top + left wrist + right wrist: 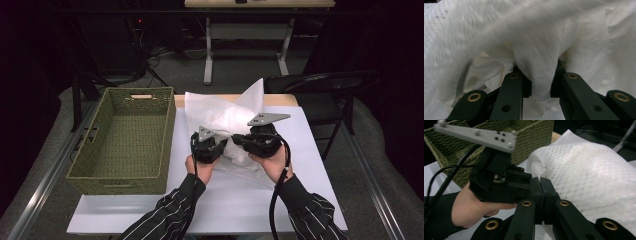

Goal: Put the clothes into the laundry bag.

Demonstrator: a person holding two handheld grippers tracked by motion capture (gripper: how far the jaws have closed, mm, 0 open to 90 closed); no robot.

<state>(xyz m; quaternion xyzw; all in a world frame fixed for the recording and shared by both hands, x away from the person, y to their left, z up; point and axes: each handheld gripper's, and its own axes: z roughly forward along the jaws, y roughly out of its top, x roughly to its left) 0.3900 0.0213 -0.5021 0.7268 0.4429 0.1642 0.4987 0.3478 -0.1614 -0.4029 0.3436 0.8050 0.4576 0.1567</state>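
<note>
Grippers both clamped on crumpled white quilted cloth [227, 122]: left gripper [539, 93] pinches a hanging fold, right gripper [540, 186] its edge, beside woven green rectangular basket [122, 145]

I find no legible text, label, brand, number or sign on anything before me, neither on the white cloth [227, 122], nor on the woven basket [122, 142], nor on the table [320, 165].
</note>
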